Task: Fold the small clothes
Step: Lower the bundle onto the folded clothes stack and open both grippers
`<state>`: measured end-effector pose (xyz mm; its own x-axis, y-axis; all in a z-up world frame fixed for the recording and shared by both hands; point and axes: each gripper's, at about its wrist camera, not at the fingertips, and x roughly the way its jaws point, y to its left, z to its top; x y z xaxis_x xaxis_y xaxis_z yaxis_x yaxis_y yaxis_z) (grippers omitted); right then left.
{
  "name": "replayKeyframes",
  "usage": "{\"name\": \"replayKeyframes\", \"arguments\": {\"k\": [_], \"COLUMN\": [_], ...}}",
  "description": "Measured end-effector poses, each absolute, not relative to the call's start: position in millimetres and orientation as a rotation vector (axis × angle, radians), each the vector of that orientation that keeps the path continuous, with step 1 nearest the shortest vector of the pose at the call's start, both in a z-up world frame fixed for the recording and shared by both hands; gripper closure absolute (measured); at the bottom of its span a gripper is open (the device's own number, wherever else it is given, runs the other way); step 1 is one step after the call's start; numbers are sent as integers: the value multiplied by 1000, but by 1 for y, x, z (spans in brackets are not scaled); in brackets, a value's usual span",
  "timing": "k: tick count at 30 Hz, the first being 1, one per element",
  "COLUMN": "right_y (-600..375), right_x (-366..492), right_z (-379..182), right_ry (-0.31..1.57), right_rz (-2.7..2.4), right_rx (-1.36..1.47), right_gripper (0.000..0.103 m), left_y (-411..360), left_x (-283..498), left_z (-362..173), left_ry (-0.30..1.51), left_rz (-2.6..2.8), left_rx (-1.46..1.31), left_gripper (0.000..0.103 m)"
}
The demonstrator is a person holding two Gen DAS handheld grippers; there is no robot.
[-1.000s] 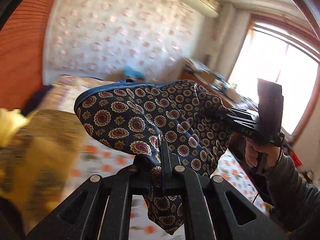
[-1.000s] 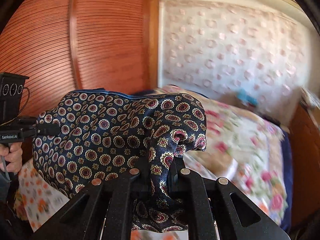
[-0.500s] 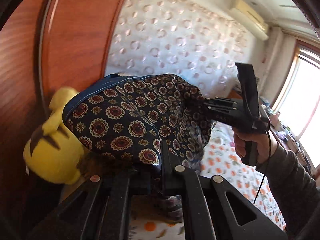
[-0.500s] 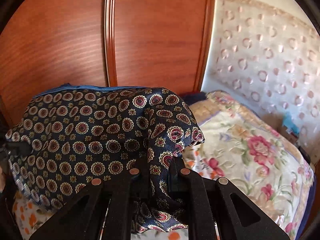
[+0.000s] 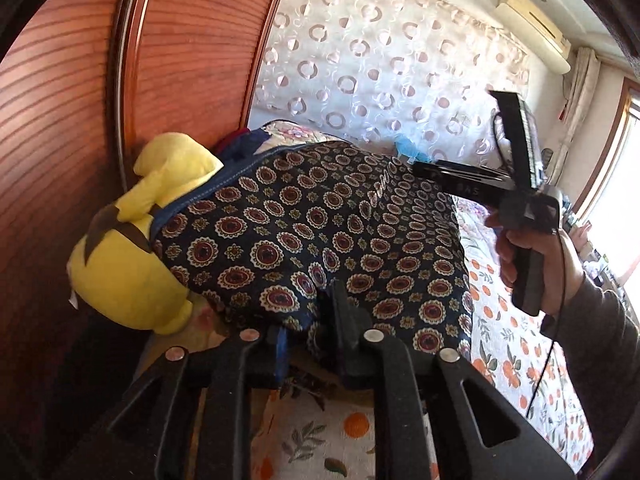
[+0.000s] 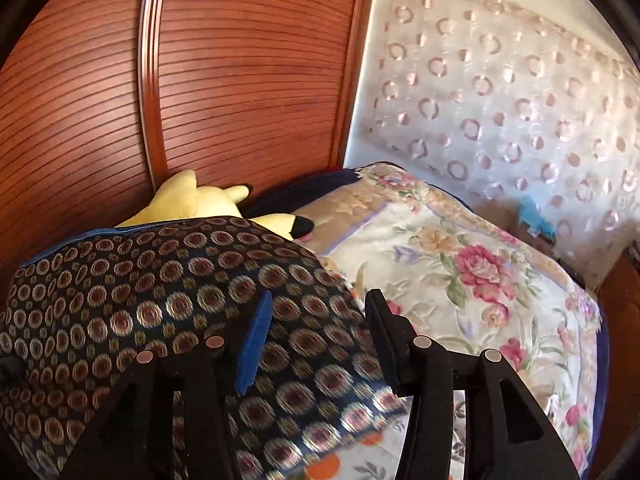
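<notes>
The navy garment (image 5: 320, 240) with red and gold medallions lies spread on the bed, its far edge against a yellow plush toy (image 5: 132, 256). My left gripper (image 5: 312, 332) stands at the garment's near edge. Its jaws are opening, with a fold of cloth loose between them. In the left wrist view a hand (image 5: 532, 248) holds my right gripper (image 5: 416, 168) at the garment's far right corner. In its own view my right gripper (image 6: 316, 320) is also opening, its fingers wide apart over the garment (image 6: 160, 300), and the pads do not press the cloth.
A ribbed wooden wardrobe (image 6: 240, 80) rises just behind the plush toy (image 6: 192, 200). A floral quilt (image 6: 460, 272) is heaped to the right. The orange-print bedsheet (image 5: 512, 360) runs toward a bright window. A circle-patterned curtain (image 6: 500, 100) covers the far wall.
Both grippers swung toward the wardrobe and came down, carrying the garment onto the bed beside the plush toy. Both pairs of jaws, earlier shut on the cloth, now stand apart.
</notes>
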<state>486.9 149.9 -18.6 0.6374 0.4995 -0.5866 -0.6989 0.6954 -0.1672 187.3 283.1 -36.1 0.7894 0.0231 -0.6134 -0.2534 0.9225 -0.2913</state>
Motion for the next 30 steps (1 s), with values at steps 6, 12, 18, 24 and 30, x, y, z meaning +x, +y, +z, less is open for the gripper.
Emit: {"name": "replayKeyframes", "arguments": {"k": [6,12,18,24,30], "right_y": [109,67,12,-50,-96], "right_x": [459,382,324,255,204], "right_z": [-8,3,11,23,27], "right_ry": [529,508,484,445,411], "right_rz": [736,758,731,674,607], "right_rx": [-338,-264,-216,-175,-143], "right_gripper": [53,53,53,53,49], "left_y": [278,256,218,168,119], "left_x": [158,142,128,116,108], "left_z": [-22,-3,15,31,43], "left_ry": [619,581,537,496,475], "left_rz": [192,225,159,50,-35], "left_rx": [-294,-178,-112,-62,-31], "left_gripper": [80,76,56,20,19]}}
